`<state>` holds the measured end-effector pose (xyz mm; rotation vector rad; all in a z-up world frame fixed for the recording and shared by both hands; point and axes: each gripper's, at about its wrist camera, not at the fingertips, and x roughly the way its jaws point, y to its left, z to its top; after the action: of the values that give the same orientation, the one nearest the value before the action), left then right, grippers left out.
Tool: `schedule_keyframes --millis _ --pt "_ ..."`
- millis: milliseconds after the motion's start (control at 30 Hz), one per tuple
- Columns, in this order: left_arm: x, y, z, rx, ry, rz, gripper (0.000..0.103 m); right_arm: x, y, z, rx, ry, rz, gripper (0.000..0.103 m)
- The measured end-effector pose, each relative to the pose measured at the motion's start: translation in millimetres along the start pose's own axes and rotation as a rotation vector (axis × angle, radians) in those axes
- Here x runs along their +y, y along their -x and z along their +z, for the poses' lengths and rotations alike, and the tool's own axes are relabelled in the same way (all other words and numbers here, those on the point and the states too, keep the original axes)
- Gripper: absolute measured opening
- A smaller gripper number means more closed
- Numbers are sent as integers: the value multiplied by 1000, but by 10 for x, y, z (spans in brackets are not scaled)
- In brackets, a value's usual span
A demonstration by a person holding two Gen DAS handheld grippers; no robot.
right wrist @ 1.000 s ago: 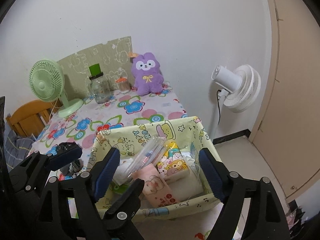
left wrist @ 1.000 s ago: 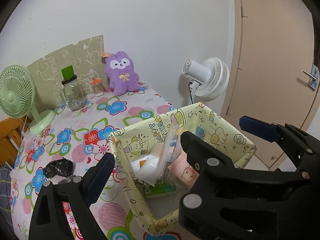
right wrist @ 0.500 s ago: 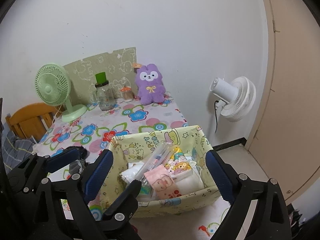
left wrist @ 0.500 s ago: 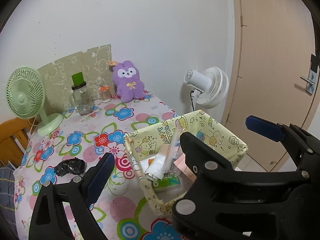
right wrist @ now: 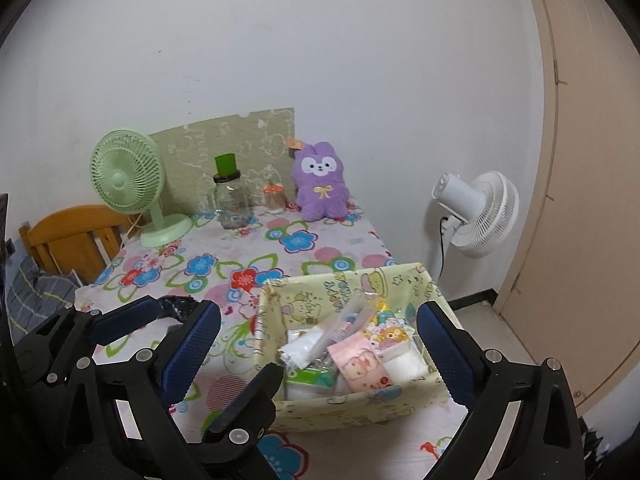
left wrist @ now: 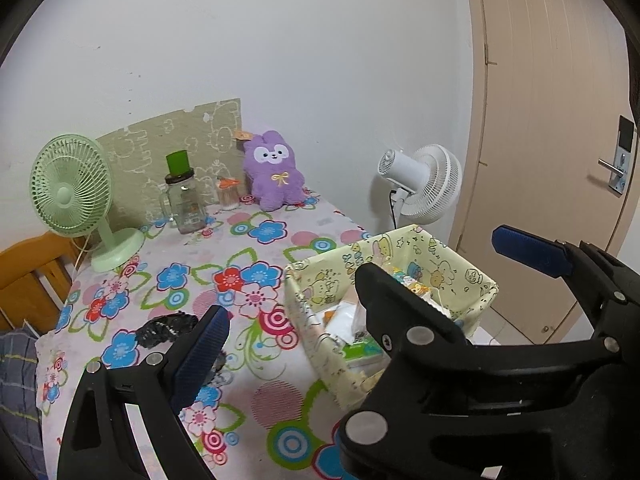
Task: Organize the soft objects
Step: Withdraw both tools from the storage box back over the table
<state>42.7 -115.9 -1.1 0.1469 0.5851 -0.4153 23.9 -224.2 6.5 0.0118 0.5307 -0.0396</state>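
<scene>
Fingers (left wrist: 200, 344) of L gripper (right wrist: 216, 336) wide open & empty, R gripper (right wrist: 318, 312) has just been opening, nothing btwn; black crumpled item (left wrist: 166, 330) lies near-left on bench (left wrist: 260, 360), just past L fingers, so L gripper's nearer.

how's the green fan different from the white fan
The green fan stands on the flowered tablecloth; the white fan sits beyond the table's edge, by the wall. The green fan shows its front grille; the white fan shows its motor housing, head turned away. Both are small round-caged fans.
</scene>
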Motion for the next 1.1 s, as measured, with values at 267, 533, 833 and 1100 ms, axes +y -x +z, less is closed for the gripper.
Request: schedule_keyframes --millis 267,533,833,1100 --pt "221 146 -70 -19 14 23 97 285 38 10 -21 28 17 100" --pt "455 168 -144 -11 44 54 97 514 -31 -5 2 32 25 100" --pt "720 174 -289 -4 76 96 97 795 -161 -82 11 57 65 100" --pt "928 125 -404 10 106 122 97 1003 -297 -155 29 81 102 100"
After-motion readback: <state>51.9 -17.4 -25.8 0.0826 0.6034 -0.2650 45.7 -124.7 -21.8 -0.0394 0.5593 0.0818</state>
